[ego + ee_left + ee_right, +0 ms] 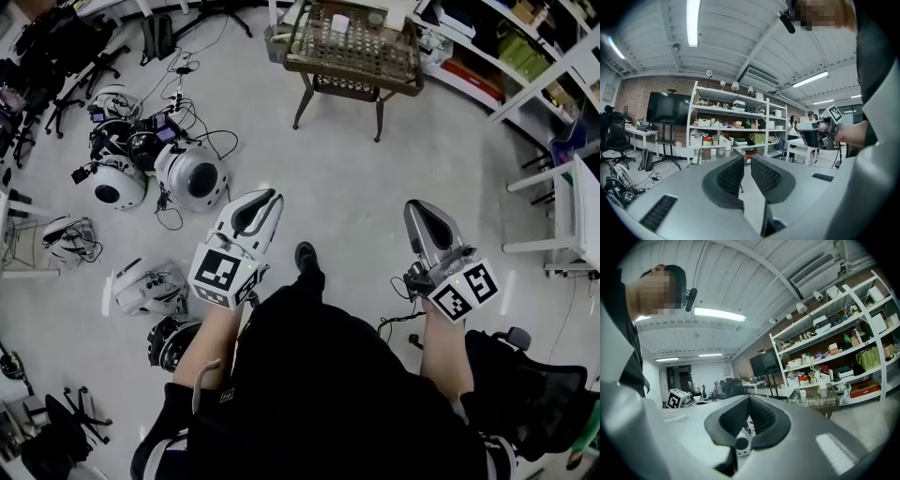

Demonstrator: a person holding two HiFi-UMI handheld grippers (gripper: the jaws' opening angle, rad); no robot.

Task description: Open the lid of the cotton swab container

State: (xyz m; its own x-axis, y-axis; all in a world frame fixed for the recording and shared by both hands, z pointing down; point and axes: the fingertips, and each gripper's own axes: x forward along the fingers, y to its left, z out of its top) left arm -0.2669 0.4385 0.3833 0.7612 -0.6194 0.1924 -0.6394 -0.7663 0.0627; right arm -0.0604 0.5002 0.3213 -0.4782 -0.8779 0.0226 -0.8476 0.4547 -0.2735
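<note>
— Container (339,23): where is it?
— Small white one, on the worktop (375,52) near its far edge, well ahead of you. Your left hand-held gripper (271,196) and right hand-held gripper (417,208) are both closed, empty.

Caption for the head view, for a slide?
Left gripper and right gripper, shut and empty, above the floor; table ahead.

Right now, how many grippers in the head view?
2. The left gripper is left of the person's shoe, the right gripper right of it. None looks hidden.
</note>
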